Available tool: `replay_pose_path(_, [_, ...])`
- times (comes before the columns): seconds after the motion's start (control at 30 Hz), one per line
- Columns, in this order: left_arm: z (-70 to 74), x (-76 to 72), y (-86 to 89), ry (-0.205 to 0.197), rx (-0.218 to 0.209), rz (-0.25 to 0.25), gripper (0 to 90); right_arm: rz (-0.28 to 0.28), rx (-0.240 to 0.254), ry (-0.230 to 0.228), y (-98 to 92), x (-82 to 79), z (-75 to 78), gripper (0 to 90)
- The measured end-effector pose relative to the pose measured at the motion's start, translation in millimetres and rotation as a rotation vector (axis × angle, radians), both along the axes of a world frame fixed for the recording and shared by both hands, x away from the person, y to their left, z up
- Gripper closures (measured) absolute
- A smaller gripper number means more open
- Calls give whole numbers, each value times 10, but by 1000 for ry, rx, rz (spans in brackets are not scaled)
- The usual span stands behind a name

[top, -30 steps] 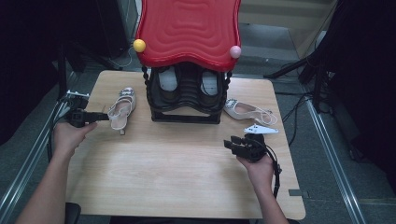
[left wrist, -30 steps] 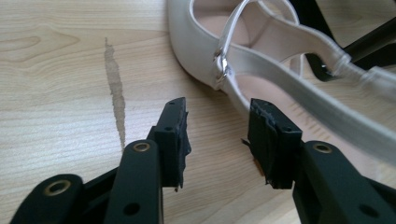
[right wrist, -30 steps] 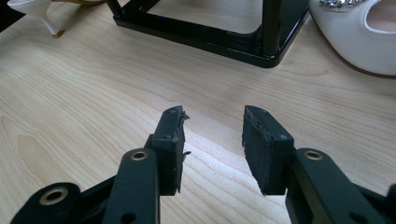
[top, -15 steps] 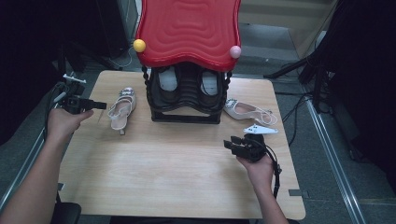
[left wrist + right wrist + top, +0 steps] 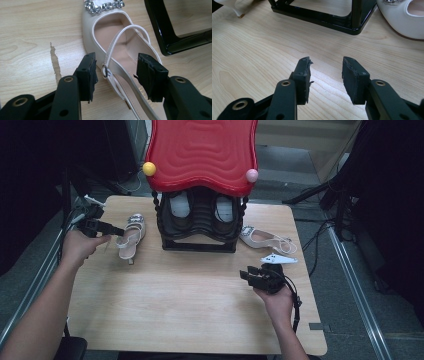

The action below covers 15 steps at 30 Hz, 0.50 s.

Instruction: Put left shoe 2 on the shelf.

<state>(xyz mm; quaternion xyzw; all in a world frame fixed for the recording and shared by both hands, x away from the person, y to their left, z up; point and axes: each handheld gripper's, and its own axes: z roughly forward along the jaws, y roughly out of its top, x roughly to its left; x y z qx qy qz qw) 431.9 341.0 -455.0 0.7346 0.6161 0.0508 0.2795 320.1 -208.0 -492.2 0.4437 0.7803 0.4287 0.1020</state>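
Shoe (image 5: 129, 236) beside rack (image 5: 200, 220) — second shoe (image 5: 264, 239) opposite

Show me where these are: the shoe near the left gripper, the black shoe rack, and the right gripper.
shoe (image 5: 117, 40), left gripper view, on its insole below the rhinestone buckle.
black shoe rack (image 5: 199, 246), high view, on its front bottom bar.
right gripper (image 5: 325, 68), right gripper view, midway between its open fingertips.

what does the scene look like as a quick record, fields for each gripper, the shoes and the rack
left gripper: jaws just been opening, open astride the heel end of the left shoe, pads clear of it
right gripper: open, nothing between the jaws, over bare table
right shoe: lying right of the rack
rack: black, red top, a pair of shoes inside
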Motion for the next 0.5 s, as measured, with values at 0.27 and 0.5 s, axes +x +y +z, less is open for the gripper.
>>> replay_pose_path(0.27, [-131, 108, -86, 81, 20, 5, 488, 0, -6, -1, 5, 1, -3, 589])
replay_pose_path(0.5, [-208, 156, -71, 141, 42, -9, 516, -5, -11, 2, -1, -8, 0, 587])
